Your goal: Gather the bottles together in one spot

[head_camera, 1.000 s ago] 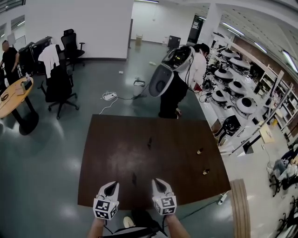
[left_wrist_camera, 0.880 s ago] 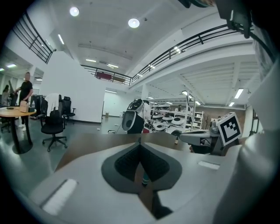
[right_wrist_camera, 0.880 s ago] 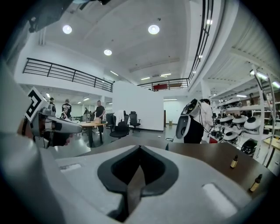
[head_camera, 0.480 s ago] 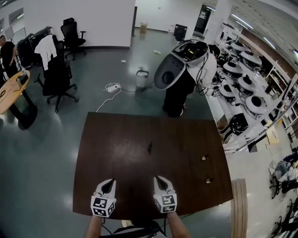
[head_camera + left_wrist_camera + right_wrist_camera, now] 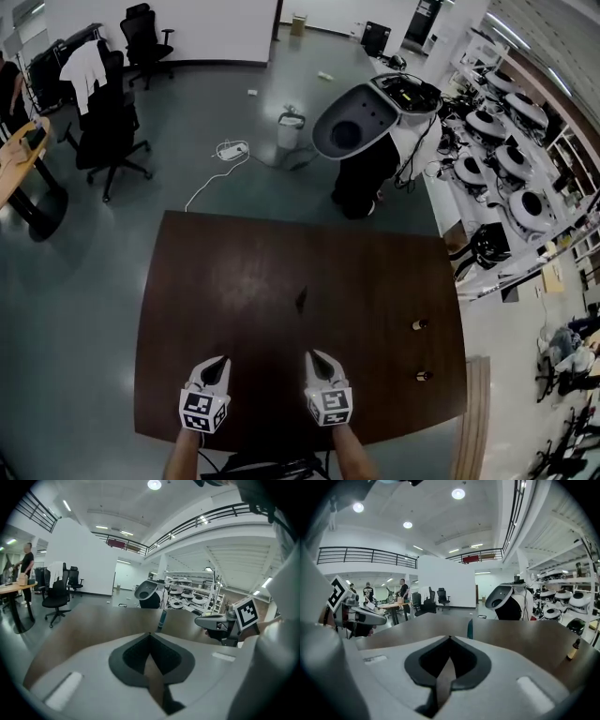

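Dark bottle (image 5: pixel 301 299) stands mid-table (image 5: pixel 187 281). Far brown bottle (image 5: pixel 419 324) and near brown bottle (image 5: pixel 423 376) stand by the right edge. Left gripper (image 5: pixel 217 361) and right gripper (image 5: pixel 317 357), jaws pressed together and empty, hover above the near edge, with bare tabletop ahead.
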Demonstrator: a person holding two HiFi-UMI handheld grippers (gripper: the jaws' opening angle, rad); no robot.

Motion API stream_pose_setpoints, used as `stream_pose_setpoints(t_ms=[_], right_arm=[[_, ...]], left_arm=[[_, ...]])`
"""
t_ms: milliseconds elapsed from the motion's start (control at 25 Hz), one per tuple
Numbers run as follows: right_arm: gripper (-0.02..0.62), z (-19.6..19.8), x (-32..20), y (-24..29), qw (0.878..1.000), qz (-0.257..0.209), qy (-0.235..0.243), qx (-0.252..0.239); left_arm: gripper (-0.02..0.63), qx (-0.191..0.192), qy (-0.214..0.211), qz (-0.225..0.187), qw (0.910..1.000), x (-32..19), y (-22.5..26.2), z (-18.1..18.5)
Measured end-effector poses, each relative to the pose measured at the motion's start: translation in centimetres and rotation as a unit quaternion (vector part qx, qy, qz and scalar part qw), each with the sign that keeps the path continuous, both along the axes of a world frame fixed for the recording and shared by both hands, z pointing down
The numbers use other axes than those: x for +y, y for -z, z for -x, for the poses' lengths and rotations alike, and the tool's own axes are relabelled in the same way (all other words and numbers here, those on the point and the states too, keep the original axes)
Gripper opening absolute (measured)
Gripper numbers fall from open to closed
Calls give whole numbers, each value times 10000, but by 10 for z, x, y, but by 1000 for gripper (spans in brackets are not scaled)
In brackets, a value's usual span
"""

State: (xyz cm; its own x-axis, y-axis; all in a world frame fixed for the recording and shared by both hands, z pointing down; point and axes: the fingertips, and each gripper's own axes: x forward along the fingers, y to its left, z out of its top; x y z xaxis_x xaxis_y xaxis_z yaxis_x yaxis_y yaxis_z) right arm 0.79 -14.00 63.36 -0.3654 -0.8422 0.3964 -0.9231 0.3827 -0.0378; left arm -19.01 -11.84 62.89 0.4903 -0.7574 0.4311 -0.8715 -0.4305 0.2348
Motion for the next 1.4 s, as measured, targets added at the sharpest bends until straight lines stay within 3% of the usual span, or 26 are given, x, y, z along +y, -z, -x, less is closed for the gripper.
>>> stream_pose_setpoints(t_ms=[440, 560, 1080, 1400], right_arm=[[3, -7, -40, -23, 10000, 78, -30, 9], [72, -7, -60, -28, 10000, 38, -25, 5], [138, -1, -135, -62, 9995, 217, 64, 224], [152, 1, -151, -78, 9987, 324, 16, 405]], left_arm=[[2, -45, 52, 248, 9997, -25, -15, -3], [2, -63, 41, 296, 9995, -26, -20, -2], [2, -117, 187, 370, 9991, -23, -24, 2], [2, -117, 281, 386, 9988, -24, -24, 6]])
